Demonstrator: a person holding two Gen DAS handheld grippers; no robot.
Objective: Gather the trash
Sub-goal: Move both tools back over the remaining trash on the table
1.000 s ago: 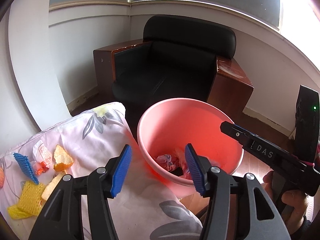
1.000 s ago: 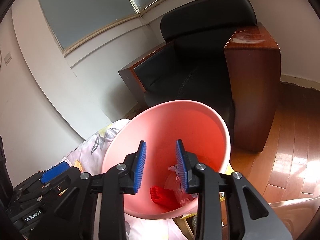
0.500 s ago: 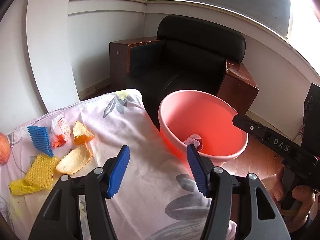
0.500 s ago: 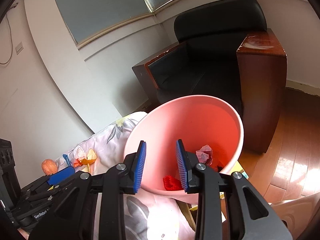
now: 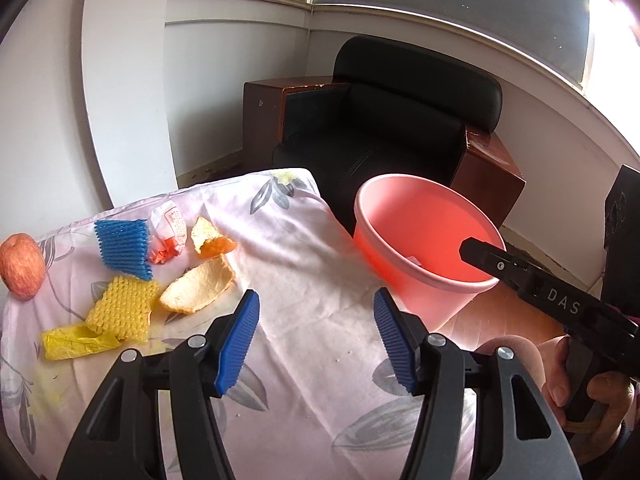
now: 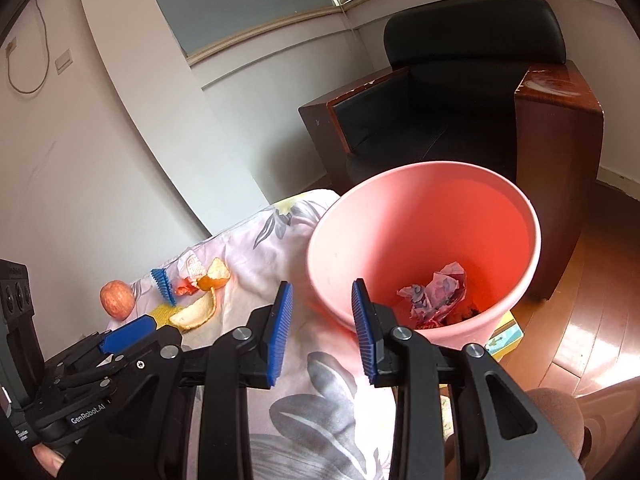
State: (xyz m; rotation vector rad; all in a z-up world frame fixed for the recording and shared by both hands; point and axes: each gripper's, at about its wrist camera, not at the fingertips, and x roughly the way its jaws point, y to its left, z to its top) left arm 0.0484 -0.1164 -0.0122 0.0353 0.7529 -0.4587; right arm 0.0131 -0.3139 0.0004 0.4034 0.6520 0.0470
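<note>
With both grippers empty, the left gripper (image 5: 316,336) spread wide and the right gripper (image 6: 322,330) half spread, approach the nearest orange peel (image 5: 198,290) on the surface (image 5: 320,360) low, pinch its rim firmly, then carry it to the pink bin (image 5: 424,240).

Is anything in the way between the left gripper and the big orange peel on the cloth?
Nothing visible. The left gripper is open and empty, and only bare flowered cloth lies between it and the peel.
</note>
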